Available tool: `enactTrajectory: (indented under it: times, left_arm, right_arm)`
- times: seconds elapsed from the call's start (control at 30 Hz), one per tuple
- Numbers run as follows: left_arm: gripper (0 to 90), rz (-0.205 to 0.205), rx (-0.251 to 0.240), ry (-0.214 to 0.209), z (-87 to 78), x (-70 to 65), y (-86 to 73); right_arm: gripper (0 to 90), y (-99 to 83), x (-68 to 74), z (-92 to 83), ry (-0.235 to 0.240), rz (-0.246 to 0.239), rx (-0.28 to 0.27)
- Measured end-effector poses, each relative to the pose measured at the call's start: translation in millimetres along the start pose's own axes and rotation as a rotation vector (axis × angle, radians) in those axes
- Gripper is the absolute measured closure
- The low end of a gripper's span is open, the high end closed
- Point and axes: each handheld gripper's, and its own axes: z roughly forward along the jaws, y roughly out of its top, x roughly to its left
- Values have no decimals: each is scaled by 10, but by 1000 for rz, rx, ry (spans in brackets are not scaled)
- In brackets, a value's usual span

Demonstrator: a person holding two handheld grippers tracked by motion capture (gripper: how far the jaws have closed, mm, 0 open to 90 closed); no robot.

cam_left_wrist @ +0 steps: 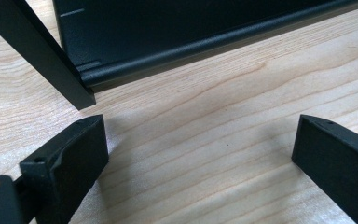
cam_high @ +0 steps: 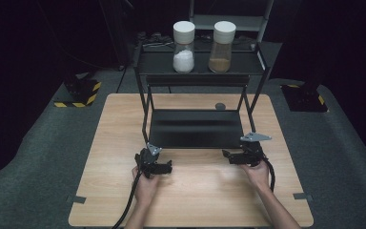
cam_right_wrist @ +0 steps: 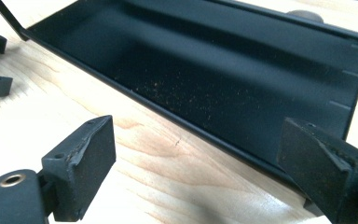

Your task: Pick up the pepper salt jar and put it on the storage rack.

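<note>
Both forearms enter from the bottom of the frame. The left hand-held gripper and right hand-held gripper rest low on the desk, jaws wide apart and empty. The black rack sits just above them at centre; on its top shelf stand a jar of white powder and a jar of brown powder.

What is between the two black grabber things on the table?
Just bare wooden table. In the high view, nothing lies between the left gripper and the right gripper; the black rack's lower shelf sits just behind that gap.
</note>
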Motion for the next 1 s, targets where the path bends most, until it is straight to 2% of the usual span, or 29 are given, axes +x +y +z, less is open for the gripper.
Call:
enactTrajectory:
  times: [0.57, 0.93, 1.0]
  left_arm:
    - [34, 0, 0, 0, 0, 0, 1]
    - [34, 0, 0, 0, 0, 0, 0]
    - [34, 0, 0, 0, 0, 0, 1]
  right_arm:
    - [111, -180, 55, 96, -23, 18, 36]
    - [112, -245, 128, 186, -58, -2, 80]
    - [115, -242, 162, 220, -75, -9, 102]
